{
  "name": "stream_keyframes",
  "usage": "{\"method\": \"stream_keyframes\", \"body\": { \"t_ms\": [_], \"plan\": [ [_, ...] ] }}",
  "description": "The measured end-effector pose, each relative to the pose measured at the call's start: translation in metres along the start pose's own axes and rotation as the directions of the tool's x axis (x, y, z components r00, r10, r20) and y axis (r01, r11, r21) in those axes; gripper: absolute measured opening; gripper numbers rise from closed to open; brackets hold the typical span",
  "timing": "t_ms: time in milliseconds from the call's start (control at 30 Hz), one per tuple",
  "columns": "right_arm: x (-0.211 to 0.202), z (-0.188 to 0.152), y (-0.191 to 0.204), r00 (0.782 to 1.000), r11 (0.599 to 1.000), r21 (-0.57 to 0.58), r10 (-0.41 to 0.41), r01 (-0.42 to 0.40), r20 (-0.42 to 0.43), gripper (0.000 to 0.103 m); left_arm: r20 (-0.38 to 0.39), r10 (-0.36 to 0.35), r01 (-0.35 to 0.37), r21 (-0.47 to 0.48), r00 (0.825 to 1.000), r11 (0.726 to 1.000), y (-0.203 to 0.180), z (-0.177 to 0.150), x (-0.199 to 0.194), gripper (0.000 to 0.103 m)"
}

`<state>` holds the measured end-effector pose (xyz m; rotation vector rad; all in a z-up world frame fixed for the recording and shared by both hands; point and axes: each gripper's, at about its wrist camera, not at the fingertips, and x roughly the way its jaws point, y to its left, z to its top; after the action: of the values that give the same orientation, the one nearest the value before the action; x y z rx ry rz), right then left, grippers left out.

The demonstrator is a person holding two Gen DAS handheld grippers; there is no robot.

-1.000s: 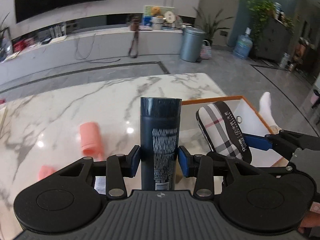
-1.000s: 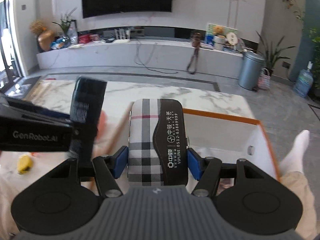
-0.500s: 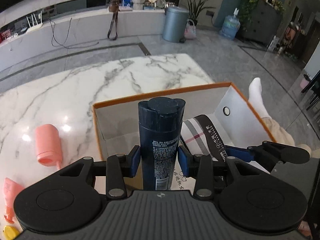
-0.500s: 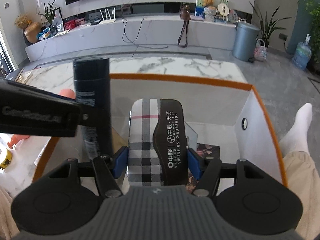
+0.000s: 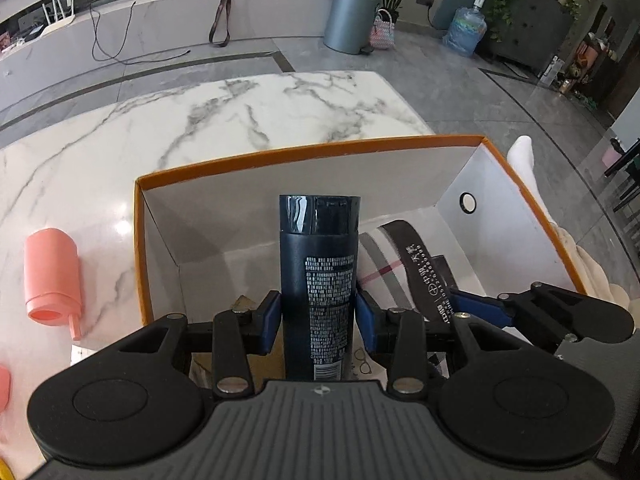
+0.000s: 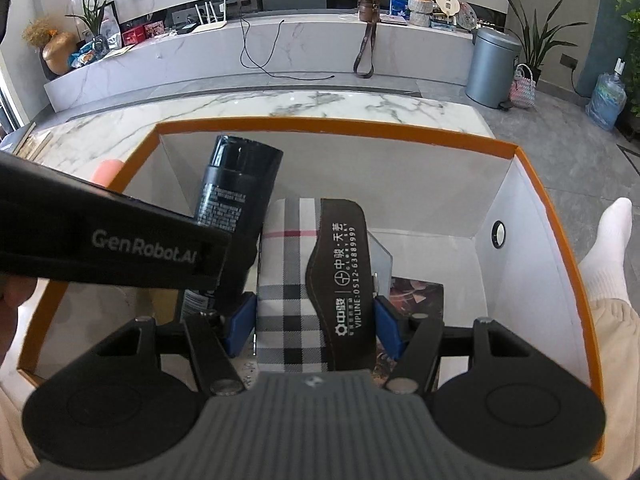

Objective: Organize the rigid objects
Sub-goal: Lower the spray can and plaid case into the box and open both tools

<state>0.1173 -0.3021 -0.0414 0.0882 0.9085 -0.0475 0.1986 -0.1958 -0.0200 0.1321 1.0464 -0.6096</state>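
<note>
marble tabletop (image 5: 280, 112) underfoot of it all, living room beyond. nearest: left gripper (image 5: 318, 322) pinching a dark bottle (image 5: 318, 276) mid-body, glossy cap, fine white print; right gripper (image 6: 310, 326) clamped on a plaid case (image 6: 296, 300) with a dark printed band. both items hang side by side inside the orange-rimmed box (image 6: 340, 130), above flat things on its floor. step looks like placing; next calls for lowering, then letting go. farther left, a pink bottle (image 5: 52, 276) lies on the marble.
</note>
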Motion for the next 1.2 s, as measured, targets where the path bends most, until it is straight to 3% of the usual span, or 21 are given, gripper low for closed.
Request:
{"method": "stream_keyframes", "body": {
  "t_ms": [233, 533, 900, 1033, 1200],
  "plan": [
    [0.001, -0.001, 0.003, 1.0, 1.0, 0.006, -0.013, 0.013, 0.014, 0.063, -0.016, 0.007, -0.007, -0.023, 1.0, 1.0, 0.004, -0.003, 0.003, 0.044],
    [-0.004, -0.003, 0.005, 0.996, 0.999, 0.003, -0.048, 0.048, 0.072, 0.064, 0.021, 0.031, -0.031, -0.017, 0.999, 0.999, 0.002, 0.001, -0.01, 0.045],
    [-0.006, -0.004, 0.004, 0.996, 1.0, 0.01, -0.029, 0.028, 0.085, 0.064, 0.019, 0.047, -0.047, 0.0, 0.999, 0.999, 0.002, -0.003, -0.012, 0.047],
    [-0.01, -0.004, 0.004, 0.995, 1.0, 0.009, -0.029, 0.028, 0.097, 0.071, 0.024, 0.052, -0.052, -0.012, 0.998, 0.999, 0.005, -0.004, -0.016, 0.049],
    [-0.019, -0.005, 0.01, 0.993, 0.999, -0.009, -0.032, 0.033, 0.118, 0.071, 0.047, 0.049, -0.049, -0.013, 0.998, 0.999, 0.006, -0.01, -0.028, 0.05]
  ]
}}
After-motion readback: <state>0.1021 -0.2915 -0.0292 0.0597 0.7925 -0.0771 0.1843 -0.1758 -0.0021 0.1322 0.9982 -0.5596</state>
